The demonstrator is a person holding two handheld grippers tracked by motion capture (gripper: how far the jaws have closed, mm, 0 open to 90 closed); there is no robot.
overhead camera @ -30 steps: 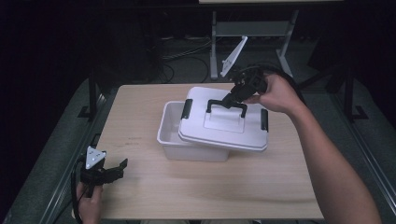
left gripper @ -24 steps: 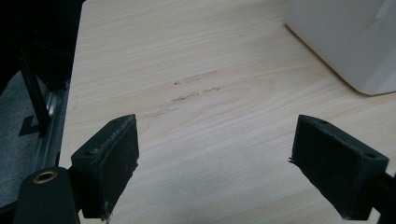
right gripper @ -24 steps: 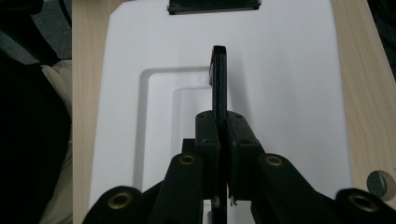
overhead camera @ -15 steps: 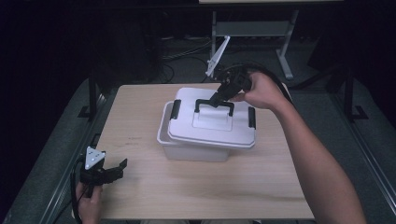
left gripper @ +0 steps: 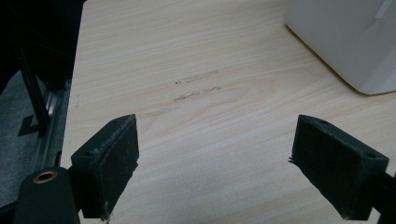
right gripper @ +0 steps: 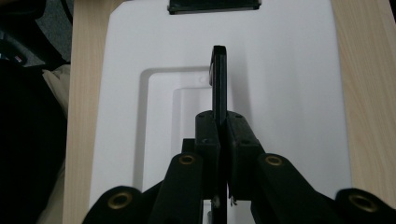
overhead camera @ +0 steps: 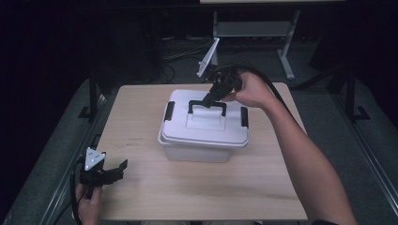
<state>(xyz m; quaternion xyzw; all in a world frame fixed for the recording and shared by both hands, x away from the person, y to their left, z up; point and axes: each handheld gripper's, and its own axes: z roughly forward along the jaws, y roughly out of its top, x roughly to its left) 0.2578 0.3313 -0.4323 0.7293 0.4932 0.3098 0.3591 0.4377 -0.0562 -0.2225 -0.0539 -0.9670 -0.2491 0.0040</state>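
A white plastic box (overhead camera: pixel 197 152) stands mid-table with its white lid (overhead camera: pixel 206 124) lying squarely on top. The lid has a black handle (overhead camera: pixel 206 104) raised upright and black clips (overhead camera: pixel 169 110) at both ends. My right gripper (overhead camera: pixel 210 97) is shut on the lid handle (right gripper: pixel 219 79), whose thin black bar runs up from between the closed jaws over the white lid (right gripper: pixel 289 70). My left gripper (overhead camera: pixel 112 173) hangs open near the table's front left corner; its black pads (left gripper: pixel 116 154) stand wide apart over bare wood, with the box's side (left gripper: pixel 345 42) at upper right.
The wooden table (overhead camera: pixel 155 197) has free room in front of the box and to its left. Dark floor, cables and a metal stand (overhead camera: pixel 281 42) lie beyond the far edge. A black rail (left gripper: pixel 35 102) runs along the table's left side.
The right gripper carried the lid leftward by its handle from an offset, tilted position until it sits squarely on the box. The left gripper stayed put.
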